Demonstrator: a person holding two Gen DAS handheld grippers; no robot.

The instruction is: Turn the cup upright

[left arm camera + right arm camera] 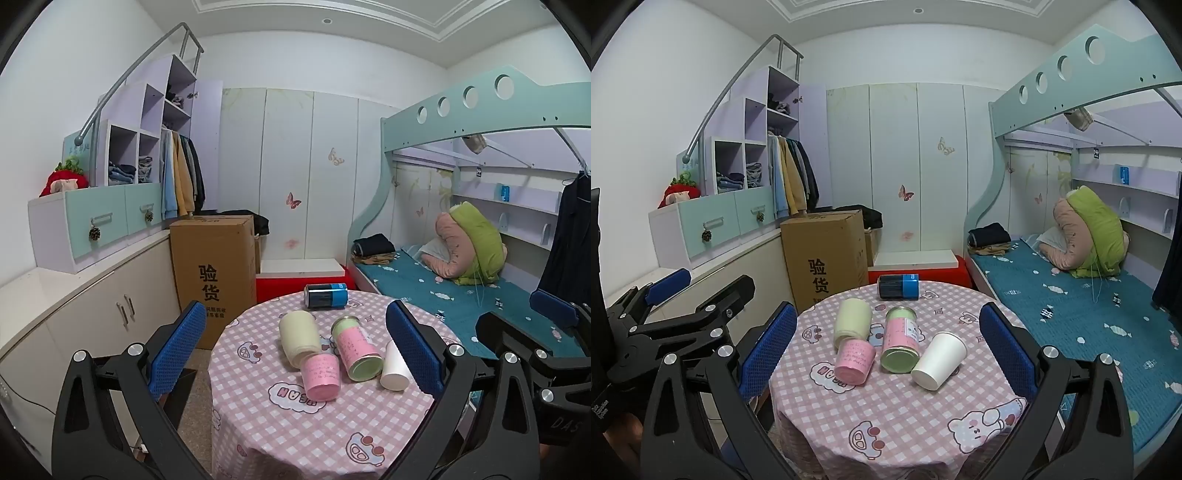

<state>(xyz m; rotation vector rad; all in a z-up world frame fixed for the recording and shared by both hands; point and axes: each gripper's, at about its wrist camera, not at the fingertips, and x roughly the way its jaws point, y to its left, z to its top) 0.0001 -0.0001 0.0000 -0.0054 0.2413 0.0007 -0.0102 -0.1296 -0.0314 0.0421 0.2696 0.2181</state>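
While white cup (939, 360) lies sideways, green-lidded can (900, 339) touches it.

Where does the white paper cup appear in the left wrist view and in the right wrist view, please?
Left wrist view: the white paper cup lies on its side at the right of the cluster, partly hidden behind that gripper's right finger pad.
Right wrist view: the white paper cup lies in full view right of centre, its base toward the camera.
Shared landmark: the green-and-pink can lies just left of it in both.
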